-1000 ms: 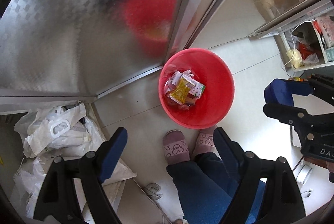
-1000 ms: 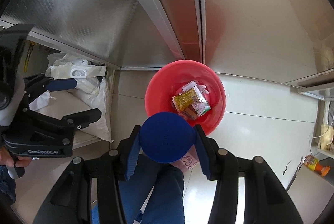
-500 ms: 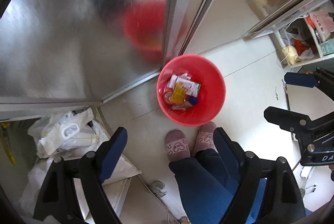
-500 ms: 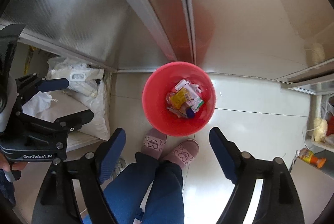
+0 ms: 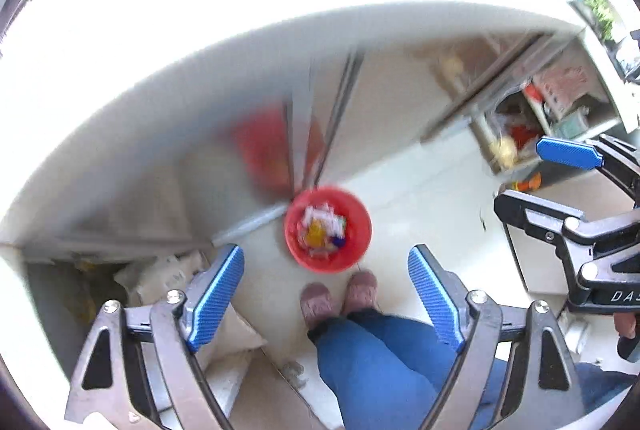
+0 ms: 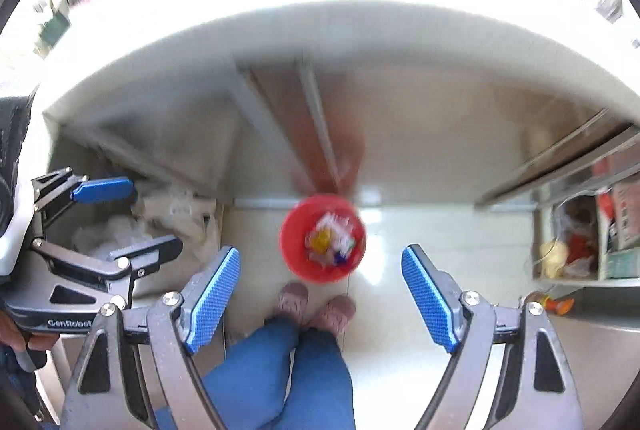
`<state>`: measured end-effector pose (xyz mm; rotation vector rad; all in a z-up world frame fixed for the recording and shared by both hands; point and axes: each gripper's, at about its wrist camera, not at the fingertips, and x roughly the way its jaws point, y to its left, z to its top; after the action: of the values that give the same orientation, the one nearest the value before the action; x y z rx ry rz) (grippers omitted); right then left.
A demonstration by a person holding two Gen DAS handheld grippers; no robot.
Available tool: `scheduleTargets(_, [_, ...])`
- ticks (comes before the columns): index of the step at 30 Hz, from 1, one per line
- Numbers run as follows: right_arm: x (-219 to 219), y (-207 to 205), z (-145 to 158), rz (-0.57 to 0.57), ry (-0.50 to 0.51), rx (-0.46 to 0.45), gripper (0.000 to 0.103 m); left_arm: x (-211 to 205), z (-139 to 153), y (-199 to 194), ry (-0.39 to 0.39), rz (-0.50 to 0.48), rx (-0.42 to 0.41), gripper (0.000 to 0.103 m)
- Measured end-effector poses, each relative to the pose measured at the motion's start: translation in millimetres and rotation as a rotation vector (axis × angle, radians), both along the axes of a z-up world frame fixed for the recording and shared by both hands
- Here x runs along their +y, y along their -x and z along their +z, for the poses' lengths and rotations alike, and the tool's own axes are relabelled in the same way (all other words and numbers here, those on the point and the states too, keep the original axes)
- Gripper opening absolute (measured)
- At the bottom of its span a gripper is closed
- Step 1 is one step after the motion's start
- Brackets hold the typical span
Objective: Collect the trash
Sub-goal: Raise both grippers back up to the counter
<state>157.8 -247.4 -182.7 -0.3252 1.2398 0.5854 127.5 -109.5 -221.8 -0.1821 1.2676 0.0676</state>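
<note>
Both grippers hang high over the floor, pointing steeply down. My right gripper (image 6: 321, 297) has just been opening; its blue pads stand wide with nothing between them, so I judge its load is dropped. My left gripper (image 5: 326, 296) gapes empty too. The round red plastic bucket (image 6: 292, 250) sits by my slippers (image 6: 316, 304), wrappers and trash (image 6: 330, 240) heaped inside, against the metal cabinet (image 6: 280, 117).

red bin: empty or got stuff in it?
Not empty. The bin stands upright on the floor with mixed wrappers piled inside; too blurred to identify individual pieces.
</note>
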Motion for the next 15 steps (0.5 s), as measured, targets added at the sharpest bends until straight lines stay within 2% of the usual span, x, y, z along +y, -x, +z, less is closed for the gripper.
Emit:
scheduleTargets(3, [0.5,-4.0,41.3,-0.013,-0.053,-0.064,0.083,0.5,47.9,1.4,-0.043,0.022,-0.074,0.083])
scheduleTargets(6, [3.0,-7.6,75.1,-0.003,-0.114,-0.123,0.091,4.8,86.1,2.5,-0.085,0.042,-0.144,0.084])
scheduleTargets(8, [6.5,-14.2,91.8,0.018,-0.138,-0.155,0.092,9.5,109.0,2.5,-0.129,0.068,-0.185,0.085])
scheduleTargets(13, [25.7,-24.6,127.4,0.075,-0.150,-0.239,0.093,29.8,150.1,-4.7,-0.206,0.101,-0.250,0.088])
scheduleTargets(15, [37.4,-30.3,137.9,0.093,-0.155,-0.256,0.097,40.9,159.4,-7.8,-0.212,0.134,-0.258,0.089])
